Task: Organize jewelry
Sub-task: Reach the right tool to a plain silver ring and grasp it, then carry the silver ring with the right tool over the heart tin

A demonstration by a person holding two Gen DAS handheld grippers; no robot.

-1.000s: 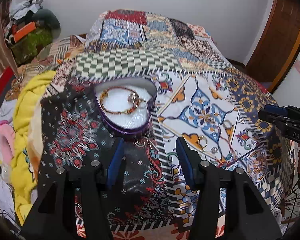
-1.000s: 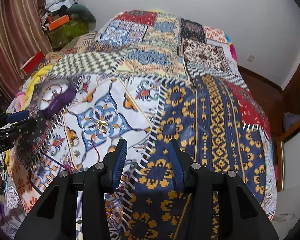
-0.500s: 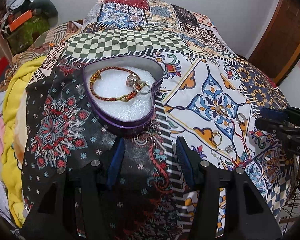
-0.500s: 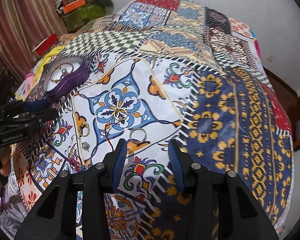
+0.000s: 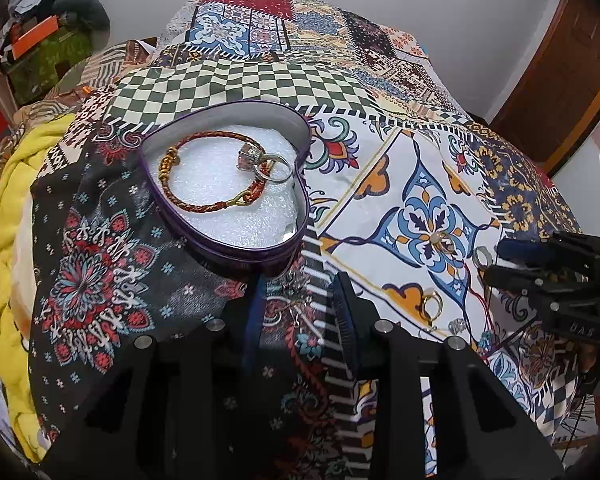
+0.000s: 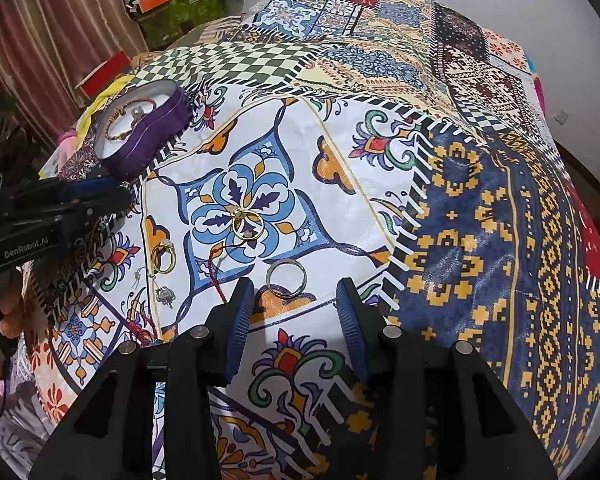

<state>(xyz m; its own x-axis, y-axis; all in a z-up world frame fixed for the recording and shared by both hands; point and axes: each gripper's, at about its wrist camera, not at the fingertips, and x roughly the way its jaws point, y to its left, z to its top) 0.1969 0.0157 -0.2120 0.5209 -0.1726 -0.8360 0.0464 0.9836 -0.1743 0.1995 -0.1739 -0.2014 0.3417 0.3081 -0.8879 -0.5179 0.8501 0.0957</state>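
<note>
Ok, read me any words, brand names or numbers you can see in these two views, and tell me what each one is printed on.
"GenRobot.AI": white print on the side of the left gripper body, seen from the right wrist view.
"DAS": faint letters on the right gripper body, seen from the left wrist view.
Nothing else is readable.

The bedspread (image 6: 480,208) is printed patchwork cloth with a slight sheen. The heart-shaped box (image 5: 260,254) looks like purple-coated tin — lined with white, bubbly foam (image 5: 228,220). A braided cord bracelet (image 5: 204,204) lies inside; the silver ring (image 6: 286,278) is polished metal. The ribbed blue fingers (image 6: 240,328) look rubbery — their black mounts matt plastic.
</note>
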